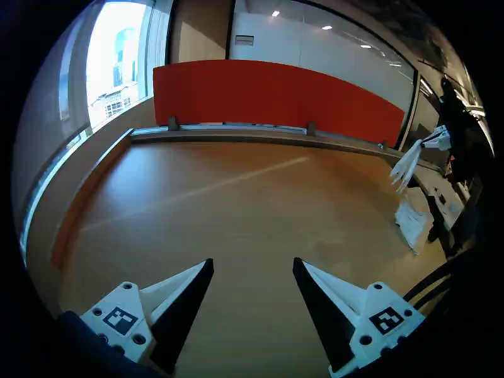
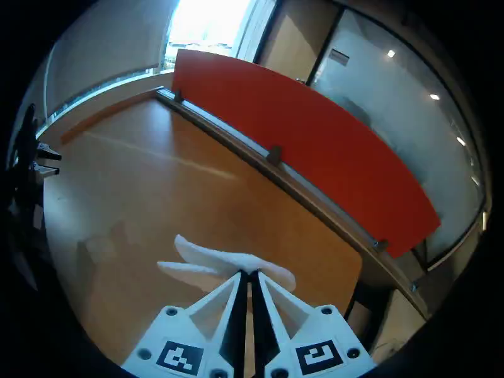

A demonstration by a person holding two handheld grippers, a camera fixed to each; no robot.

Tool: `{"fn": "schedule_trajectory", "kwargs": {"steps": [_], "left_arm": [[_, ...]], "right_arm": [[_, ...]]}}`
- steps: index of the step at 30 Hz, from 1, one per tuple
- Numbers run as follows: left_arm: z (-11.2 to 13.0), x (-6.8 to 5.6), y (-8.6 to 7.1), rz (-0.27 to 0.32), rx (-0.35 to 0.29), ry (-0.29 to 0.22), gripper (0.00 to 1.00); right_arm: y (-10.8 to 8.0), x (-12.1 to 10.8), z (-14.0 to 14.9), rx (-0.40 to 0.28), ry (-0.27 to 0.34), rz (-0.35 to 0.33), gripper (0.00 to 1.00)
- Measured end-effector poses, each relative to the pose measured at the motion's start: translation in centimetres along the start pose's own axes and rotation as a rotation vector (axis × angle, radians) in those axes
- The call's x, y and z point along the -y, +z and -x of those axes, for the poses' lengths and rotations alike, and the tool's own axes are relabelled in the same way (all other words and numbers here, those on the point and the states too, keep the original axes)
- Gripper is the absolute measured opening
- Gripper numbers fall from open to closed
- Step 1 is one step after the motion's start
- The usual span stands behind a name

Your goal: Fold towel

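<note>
The window (image 1: pixel 113 69) is off the left end of the red board (image 1: pixel 277 91). In front of the red board lies the brown counter (image 1: pixel 239 195). In the left gripper view, the left gripper (image 1: pixel 252 261) is wide open. Nothing is between its fingers, and it points at the middle of the red board.

Past the right end of the red board, the right gripper (image 1: pixel 431 140) holds up a bit of white towel (image 1: pixel 405 165). Below that is more white cloth (image 1: pixel 412 222) near the counter's edge. I cannot tell if it is the same towel or another one.

In the right gripper view, the right gripper (image 2: pixel 250 275) is squeezed tight on the towel (image 2: pixel 233 260). A bunched end sticks out past its tips, toward the red board (image 2: pixel 315 145). It runs side to side across the fingers.

So the towel is far to the right of the left gripper, and the right gripper has it. I think the left gripper must go right, along the red board, and take another corner before any fold can be made. The fold looks hardly begun.
</note>
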State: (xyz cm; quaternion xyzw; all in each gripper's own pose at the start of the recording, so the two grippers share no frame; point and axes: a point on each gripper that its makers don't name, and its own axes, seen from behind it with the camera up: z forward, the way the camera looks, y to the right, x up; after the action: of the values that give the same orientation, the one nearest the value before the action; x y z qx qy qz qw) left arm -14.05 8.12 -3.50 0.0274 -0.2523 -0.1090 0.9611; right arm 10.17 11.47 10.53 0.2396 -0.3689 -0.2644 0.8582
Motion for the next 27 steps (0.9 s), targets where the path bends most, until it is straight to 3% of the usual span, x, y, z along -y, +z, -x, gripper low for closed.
{"fn": "schedule_trajectory", "kwargs": {"steps": [15, 27], "left_arm": [[-0.2, -2.8, 0.2, 0.027, 0.003, 0.029, 0.94], [0.3, -3.4, 0.0, 0.043, 0.013, 0.049, 0.94]], "right_arm": [[-2.7, -1.5, 5.0, 0.035, 0.026, 0.025, 0.04], [-5.2, -0.7, 12.9, 0.110, 0.081, 0.054, 0.04]]}}
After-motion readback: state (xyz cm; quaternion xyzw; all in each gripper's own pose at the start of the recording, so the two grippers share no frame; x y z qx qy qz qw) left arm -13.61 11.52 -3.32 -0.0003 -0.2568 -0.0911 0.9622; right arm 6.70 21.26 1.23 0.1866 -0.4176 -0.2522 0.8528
